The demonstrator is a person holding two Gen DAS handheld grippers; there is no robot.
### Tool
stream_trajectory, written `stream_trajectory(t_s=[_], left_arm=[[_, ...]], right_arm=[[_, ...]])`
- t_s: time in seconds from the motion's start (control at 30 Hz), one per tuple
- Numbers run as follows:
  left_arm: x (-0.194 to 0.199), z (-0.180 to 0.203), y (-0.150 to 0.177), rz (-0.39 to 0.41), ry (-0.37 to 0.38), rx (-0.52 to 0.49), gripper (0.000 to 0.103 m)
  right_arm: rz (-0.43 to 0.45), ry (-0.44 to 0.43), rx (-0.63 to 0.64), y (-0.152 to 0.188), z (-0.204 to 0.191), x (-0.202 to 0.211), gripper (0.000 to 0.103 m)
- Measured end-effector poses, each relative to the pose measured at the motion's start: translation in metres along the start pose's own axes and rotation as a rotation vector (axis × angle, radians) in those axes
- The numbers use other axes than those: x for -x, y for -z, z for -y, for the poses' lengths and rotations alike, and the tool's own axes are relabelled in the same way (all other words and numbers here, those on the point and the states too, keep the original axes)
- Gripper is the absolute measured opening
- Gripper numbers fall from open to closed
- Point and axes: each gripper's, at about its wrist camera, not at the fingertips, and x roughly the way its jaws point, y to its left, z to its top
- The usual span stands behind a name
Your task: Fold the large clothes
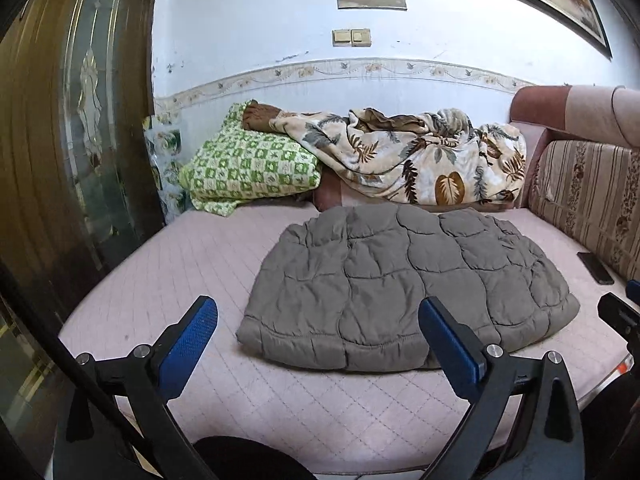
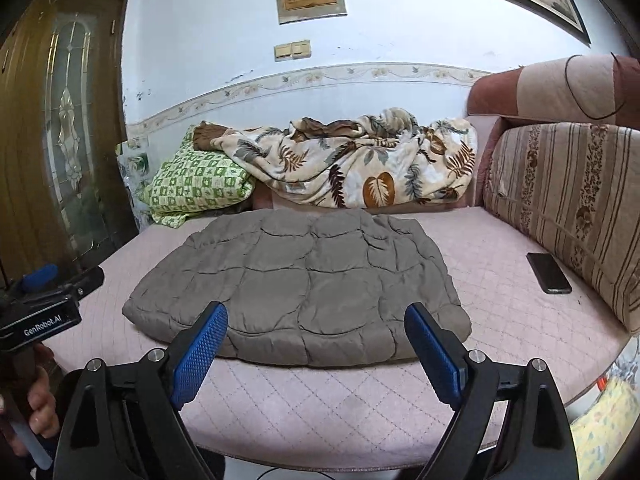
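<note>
Blue textured pads (image 1: 188, 344) line the black fingers of the left gripper (image 1: 320, 340), whose jaws stand spread wide with nothing between them; they hang in the air above the near edge of the bed and touch nothing. In the other view the right gripper (image 2: 316, 344) looks the same: blue-padded fingers (image 2: 200, 354) far apart, holding nothing, raised over the bed's front edge. Seen from the right wrist, the left gripper's black body with white lettering sits at the left border, with a person's hand (image 2: 38, 400) wrapped around its handle.

Just beyond both sets of fingertips lies the grey-brown quilted puffer jacket (image 1: 404, 288), folded into a compact, roughly rectangular bundle, its stitched hem toward the cameras. It rests flat on the pale pink quilted bed cover (image 1: 280, 408), near the middle of the bed, apart from both grippers.

To the right of the jacket, well apart from it, a black smartphone (image 2: 548, 272) lies on the cover beside a striped beige-and-brown floral cushion (image 2: 572, 204). Behind the jacket, against the white wall, a cream fleece blanket with brown and grey leaf print (image 1: 420, 156) is heaped up, partly overlapping a green-and-white checked crocheted throw (image 1: 248, 168) on its left. A dark wooden door with a decorated glass panel (image 1: 80, 120) stands at the far left.
</note>
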Motion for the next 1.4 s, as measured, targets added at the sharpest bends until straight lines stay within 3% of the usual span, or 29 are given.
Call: stream_trajectory(t_s=[0.13, 0.4, 0.87, 1.4], left_arm=[[0.007, 0.011, -0.003, 0.018, -0.092, -0.046, 0.1], [0.01, 0.021, 0.0, -0.008, -0.075, -0.123, 0.1], [0.015, 0.018, 0.002, -0.007, -0.105, -0.116, 0.1], [0.006, 0.02, 0.007, -0.052, -0.063, -0.113, 0.1]], right_arm=[[0.007, 0.009, 0.001, 0.0, 0.001, 0.004, 0.093], [0.025, 0.013, 0.003, -0.005, -0.003, 0.017, 0.093], [-0.007, -0.001, -0.016, -0.004, -0.005, 0.017, 0.095], [-0.015, -0.011, -0.003, 0.0, -0.01, 0.017, 0.095]])
